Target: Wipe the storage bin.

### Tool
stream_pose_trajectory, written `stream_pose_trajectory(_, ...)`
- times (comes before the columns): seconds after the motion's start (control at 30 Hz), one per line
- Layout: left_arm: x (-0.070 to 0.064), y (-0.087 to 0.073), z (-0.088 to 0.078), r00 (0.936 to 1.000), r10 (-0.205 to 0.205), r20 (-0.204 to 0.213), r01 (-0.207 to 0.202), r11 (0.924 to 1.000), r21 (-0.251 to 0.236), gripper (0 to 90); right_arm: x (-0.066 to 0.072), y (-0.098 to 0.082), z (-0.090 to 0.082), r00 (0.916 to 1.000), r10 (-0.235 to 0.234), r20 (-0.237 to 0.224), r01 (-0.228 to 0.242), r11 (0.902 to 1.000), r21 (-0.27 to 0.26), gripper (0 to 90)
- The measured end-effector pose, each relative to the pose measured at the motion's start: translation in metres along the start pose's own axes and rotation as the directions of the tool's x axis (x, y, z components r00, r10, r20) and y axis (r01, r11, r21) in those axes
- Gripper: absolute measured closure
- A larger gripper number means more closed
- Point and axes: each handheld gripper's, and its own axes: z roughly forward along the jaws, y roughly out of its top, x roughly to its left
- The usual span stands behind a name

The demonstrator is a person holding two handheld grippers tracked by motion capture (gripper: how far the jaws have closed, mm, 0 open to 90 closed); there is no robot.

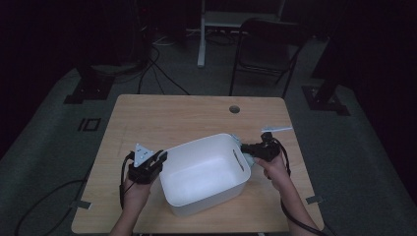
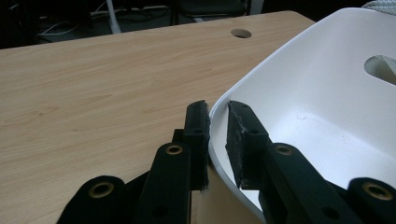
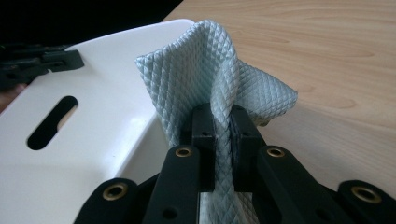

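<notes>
A white plastic bin [image 1: 206,140] with slot handles stands skewed on the wooden table [image 1: 172,118]. My left gripper [image 1: 161,156] is at the bin's left rim. In the left gripper view its jaws [image 2: 217,114] straddle the rim of the bin [image 2: 317,93], one pad outside and one inside, pressed on it. My right gripper [image 1: 246,147] is at the bin's right end. It is shut [image 3: 223,116] on a pale blue quilted cloth [image 3: 205,70], which stands up bunched between the pads beside the bin's rim [image 3: 102,121]. The bin looks empty inside.
A round cable hole [image 1: 234,109] is in the table's far right part. A small pale strip [image 1: 277,129] lies near the right edge. A dark folding chair [image 1: 268,49] and floor cables lie beyond the table.
</notes>
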Motion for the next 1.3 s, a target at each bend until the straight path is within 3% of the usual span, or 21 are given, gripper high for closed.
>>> stream_pose_trajectory(0.13,0.001,0.0,0.0,1.0,0.002,0.008,-0.002,1.0,0.002,78.3,0.002,0.006,-0.002,0.9999,-0.004,-0.009,0.004,0.9984,-0.057,83.1)
stream_pose_trajectory(0.4,0.0,0.0,0.0,1.0,0.003,0.004,-0.003,1.0,0.002,78.2,-0.006,0.009,0.009,0.9999,0.013,0.003,-0.013,0.9999,0.01,83.1)
stream_pose_trajectory(0.53,0.002,0.0,0.0,0.9998,0.01,0.017,-0.01,0.9999,0.003,78.2,-0.003,0.017,0.006,1.0,0.006,-0.002,-0.006,0.9996,-0.028,83.0)
stream_pose_trajectory(0.6,0.001,0.0,0.001,0.9999,0.005,0.01,-0.005,1.0,0.003,78.2,-0.001,0.019,0.007,0.9999,-0.008,0.007,0.008,0.9997,-0.024,83.2)
stream_pose_trajectory(0.73,0.001,0.0,0.001,1.0,0.001,0.01,-0.001,1.0,0.001,78.2,-0.01,0.012,0.017,0.9997,0.015,0.02,-0.015,0.9997,0.021,83.2)
stream_pose_trajectory(0.83,0.001,0.0,0.001,0.9999,0.002,0.01,-0.002,1.0,0.002,78.2,-0.013,0.01,0.016,0.9996,0.026,-0.004,-0.026,0.9996,0.009,83.1)
stream_pose_trajectory(0.9,0.001,0.0,0.001,0.9999,0.005,0.012,-0.005,1.0,0.002,78.2,-0.015,0.012,0.012,0.9979,0.041,-0.049,-0.043,0.9985,-0.034,83.0)
stream_pose_trajectory(0.97,0.001,0.0,0.001,0.9999,0.007,0.012,-0.007,1.0,0.002,78.2,-0.012,0.018,0.008,0.9975,0.028,-0.065,-0.032,0.9978,-0.059,83.0)
stream_pose_trajectory(1.03,0.0,0.0,0.001,0.9999,0.006,0.01,-0.006,1.0,0.001,78.2,-0.008,0.024,0.009,0.9994,-0.007,-0.034,0.006,0.9989,-0.046,83.2)
stream_pose_trajectory(1.13,0.0,0.0,0.001,0.9999,0.002,0.01,-0.002,1.0,-0.001,78.2,-0.008,0.024,0.014,0.9998,-0.017,-0.013,0.017,0.9997,-0.015,83.3)
stream_pose_trajectory(1.23,0.0,0.0,0.001,1.0,0.0,0.007,0.0,1.0,-0.002,78.2,-0.018,0.015,0.025,0.9998,0.017,0.002,-0.017,0.9988,0.046,83.2)
stream_pose_trajectory(1.3,0.0,0.0,0.001,1.0,0.001,0.009,-0.001,1.0,-0.002,78.1,-0.021,0.01,0.029,0.9993,0.034,0.013,-0.034,0.9979,0.055,83.2)
